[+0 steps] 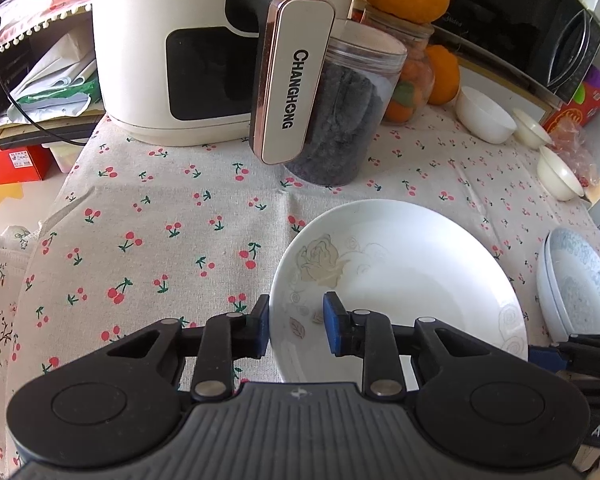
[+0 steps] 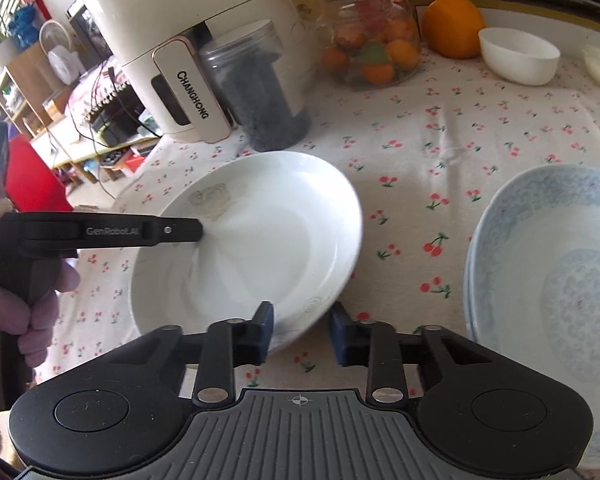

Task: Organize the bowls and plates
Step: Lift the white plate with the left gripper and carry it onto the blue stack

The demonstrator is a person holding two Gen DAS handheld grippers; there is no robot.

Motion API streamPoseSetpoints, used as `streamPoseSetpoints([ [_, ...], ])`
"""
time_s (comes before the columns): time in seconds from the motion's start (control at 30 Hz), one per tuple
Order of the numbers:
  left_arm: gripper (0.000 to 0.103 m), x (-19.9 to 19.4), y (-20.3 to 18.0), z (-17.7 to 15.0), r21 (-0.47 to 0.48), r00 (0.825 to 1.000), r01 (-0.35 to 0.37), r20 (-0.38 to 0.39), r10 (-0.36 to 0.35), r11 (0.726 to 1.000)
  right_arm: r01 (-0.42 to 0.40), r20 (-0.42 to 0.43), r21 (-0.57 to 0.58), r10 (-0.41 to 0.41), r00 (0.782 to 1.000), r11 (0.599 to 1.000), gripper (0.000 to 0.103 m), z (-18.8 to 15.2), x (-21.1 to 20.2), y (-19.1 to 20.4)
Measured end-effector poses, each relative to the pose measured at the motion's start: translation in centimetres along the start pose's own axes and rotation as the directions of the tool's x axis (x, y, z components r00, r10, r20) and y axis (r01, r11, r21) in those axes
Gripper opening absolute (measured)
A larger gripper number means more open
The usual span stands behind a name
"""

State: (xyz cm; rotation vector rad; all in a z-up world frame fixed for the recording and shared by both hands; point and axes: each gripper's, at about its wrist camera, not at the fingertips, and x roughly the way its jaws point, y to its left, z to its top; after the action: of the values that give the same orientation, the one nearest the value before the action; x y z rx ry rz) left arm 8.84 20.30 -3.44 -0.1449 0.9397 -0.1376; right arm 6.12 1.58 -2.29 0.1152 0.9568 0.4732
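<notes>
The counter (image 1: pixel 148 216) is covered with a pale cloth printed with small red cherries. At the upper left of the left view, a cream air fryer (image 1: pixel 172 48) is seen, marked CHANGHONG on its handle. Just to its right a clear plastic jar (image 1: pixel 340 120) of dark bits is set, and behind it a glass jar (image 1: pixel 412 80) of orange and green sweets. Oranges (image 1: pixel 444 76) are seen by the glass jar. A messy shelf (image 2: pixel 40 92) is seen at the upper left of the right view.

A round, smooth white plate (image 1: pixel 400 292) with a faint rose print is placed at the lower middle of both views. At the right edge, blue-patterned bowls (image 2: pixel 548 264) are stacked. At the upper right of the left view, a white bowl (image 1: pixel 486 114) and two small cream bowls (image 1: pixel 560 174) are lined up.

The left tool (image 1: pixel 296 326) is held partly open, its blue pads (image 1: pixel 332 324) set on both sides of the plate's near rim. The right tool (image 2: pixel 302 334) is held partly open too, with the plate's rim between its pads. Whether any pad is touching the plate cannot be told.
</notes>
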Motion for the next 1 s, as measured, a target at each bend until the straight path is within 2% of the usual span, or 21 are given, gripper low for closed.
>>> streamPoseSetpoints([
  [0.43,0.023,-1.9,-1.4,0.5,-0.008,0.996,0.059,0.068,-0.059,0.998,-0.006,0.086,0.008,0.005,0.996,1.0,0.028,2.0,-3.2,-1.3],
  [1.0,0.023,-2.9,-5.3,1.3,0.023,0.986,0.13,0.098,-0.132,0.991,0.006,0.136,0.051,-0.013,0.991,0.999,0.028,3.3,-7.0,-5.1],
])
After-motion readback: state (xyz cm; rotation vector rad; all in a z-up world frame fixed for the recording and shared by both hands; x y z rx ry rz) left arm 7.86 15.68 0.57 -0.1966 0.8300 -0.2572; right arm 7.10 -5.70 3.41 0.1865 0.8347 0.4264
